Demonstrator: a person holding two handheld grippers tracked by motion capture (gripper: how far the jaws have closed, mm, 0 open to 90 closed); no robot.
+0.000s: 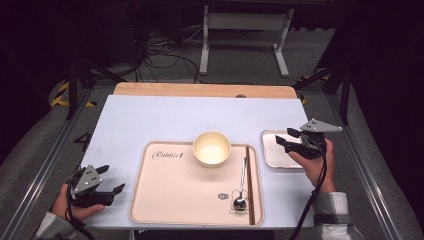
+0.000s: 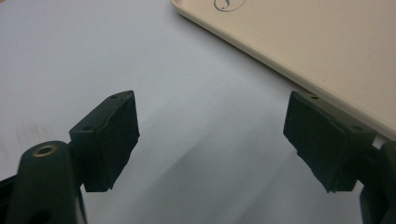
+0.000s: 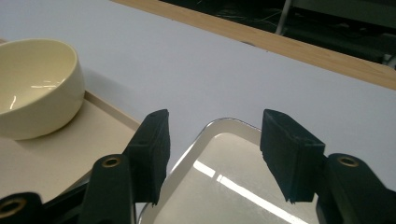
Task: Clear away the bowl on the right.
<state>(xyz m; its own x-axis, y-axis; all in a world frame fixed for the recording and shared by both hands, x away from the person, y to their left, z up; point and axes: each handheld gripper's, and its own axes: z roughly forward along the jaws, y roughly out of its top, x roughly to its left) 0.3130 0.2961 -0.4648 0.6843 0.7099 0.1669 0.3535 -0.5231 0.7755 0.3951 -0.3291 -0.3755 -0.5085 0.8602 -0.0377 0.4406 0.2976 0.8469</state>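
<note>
A beige serving tray (image 1: 170,195) lies at the front middle of the white table. On it stand a cream bowl (image 1: 212,148), a metal spoon (image 1: 242,182) and a pair of dark chopsticks (image 1: 249,185) along its right side. A small shiny metal tray (image 1: 275,156) sits just right of it. My right gripper (image 1: 285,136) hovers over the metal tray's (image 3: 224,186) near-left corner, jaws open and empty (image 3: 215,135), with the bowl (image 3: 32,84) off to its left. My left gripper (image 1: 112,178) rests at the front left, open and empty (image 2: 210,116), beside the beige tray's edge (image 2: 303,42).
A wooden strip (image 1: 200,90) runs along the table's far edge. Metal frame rails (image 1: 60,145) flank both sides of the table. Beyond it are cables and a white stand (image 1: 240,35) on the floor. Bare white tabletop (image 1: 165,117) stretches behind the trays.
</note>
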